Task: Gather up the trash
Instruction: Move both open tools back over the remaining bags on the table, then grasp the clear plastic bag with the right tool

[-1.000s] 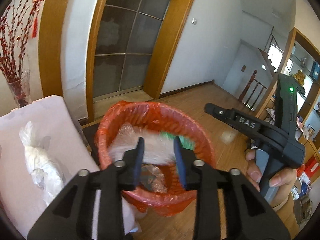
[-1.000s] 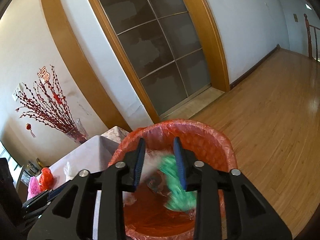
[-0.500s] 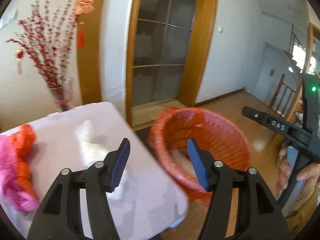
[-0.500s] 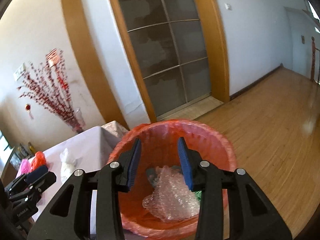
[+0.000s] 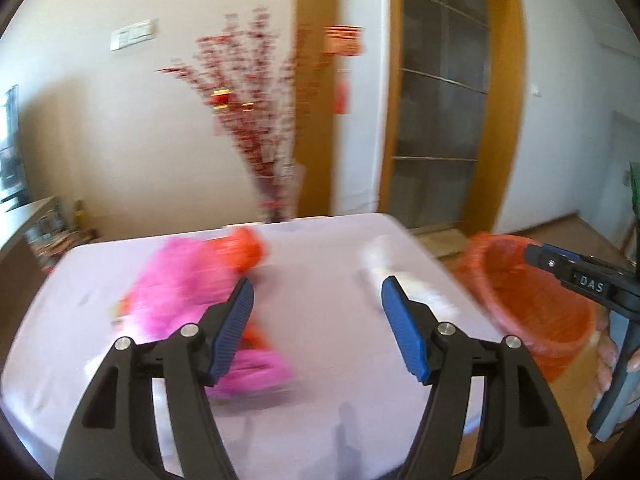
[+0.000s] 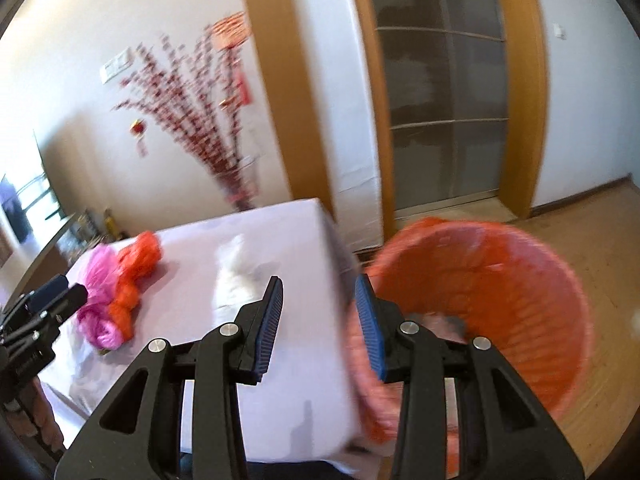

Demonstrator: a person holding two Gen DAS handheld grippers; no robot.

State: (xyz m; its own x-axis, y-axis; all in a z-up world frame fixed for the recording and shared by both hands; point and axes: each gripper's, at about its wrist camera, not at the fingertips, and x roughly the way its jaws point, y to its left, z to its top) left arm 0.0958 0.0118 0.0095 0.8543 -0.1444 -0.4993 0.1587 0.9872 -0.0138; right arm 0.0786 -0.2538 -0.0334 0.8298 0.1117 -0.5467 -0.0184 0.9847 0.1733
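1. Trash lies on the table (image 5: 328,320): we see a pink plastic bag (image 5: 180,284) bunched with an orange plastic bag (image 5: 244,246), and a white crumpled bag (image 6: 234,276) apart from them, nearer the table's edge; all of it is blurred.
2. The bin (image 6: 500,288), lined with an orange bag, stands on the floor just beside the table; we make out only a blurred clear wad low inside it.
3. Our left gripper (image 5: 316,320) hangs over the table; its jaws have just been opening, nothing between them.
4. Our right gripper (image 6: 318,320) hovers over the table edge and bin rim; jaws partly apart, empty.
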